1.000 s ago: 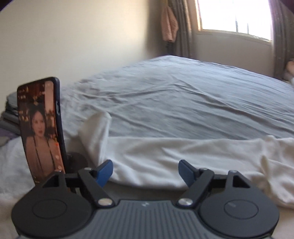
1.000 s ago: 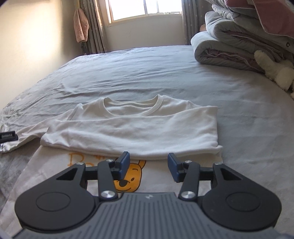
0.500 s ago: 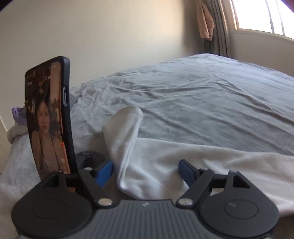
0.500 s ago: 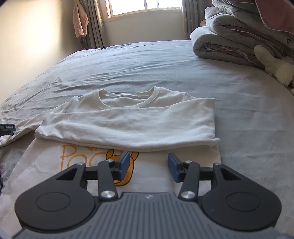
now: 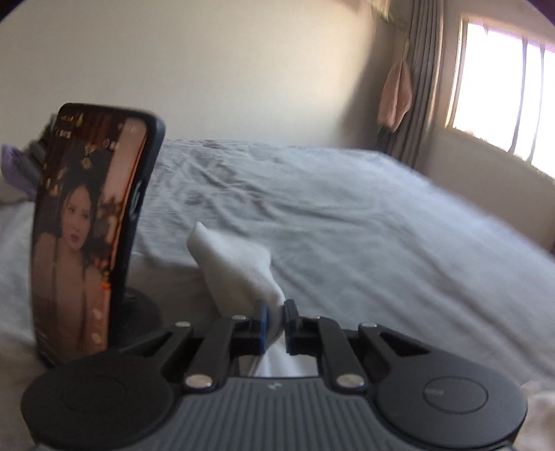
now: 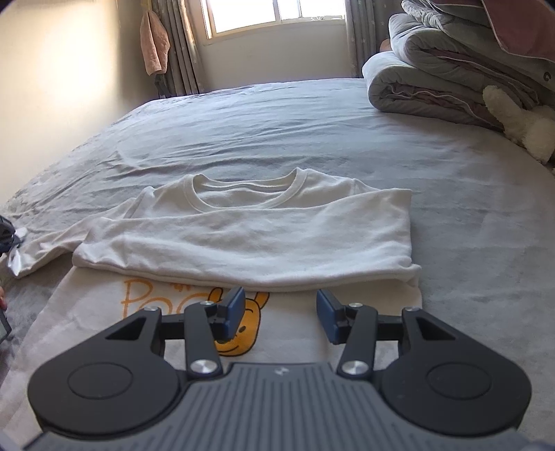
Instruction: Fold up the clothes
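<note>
My left gripper (image 5: pixel 275 321) has just closed, and white cloth sits pinched between its blue pads: this is the cuff end of the left sleeve (image 5: pixel 239 267) of the white shirt (image 6: pixel 277 236). The free tip of the cuff stands up beyond the jaws.

From the right wrist view the shirt lies flat, collar toward the window (image 6: pixel 277 14), printed chest toward me. The right sleeve is already laid across the chest as a band. The left sleeve (image 6: pixel 52 243) runs out sideways, its long axis across the bed, away from the body.

So the left hand is the one at the sleeve. My judgement: the sleeve must travel along that axis, inward toward the collar band.

My right gripper (image 6: pixel 281 312) hovers over the printed chest with jaws apart and nothing between them.

Surface: grey bedsheet (image 6: pixel 312 132), soft and wrinkled. A phone (image 5: pixel 90 229) stands upright on a stand just to the left of the clamped cuff, which I judge a snag risk. Rolled duvets (image 6: pixel 451 76) and a plush toy (image 6: pixel 520 121) lie well apart, on the right.
</note>
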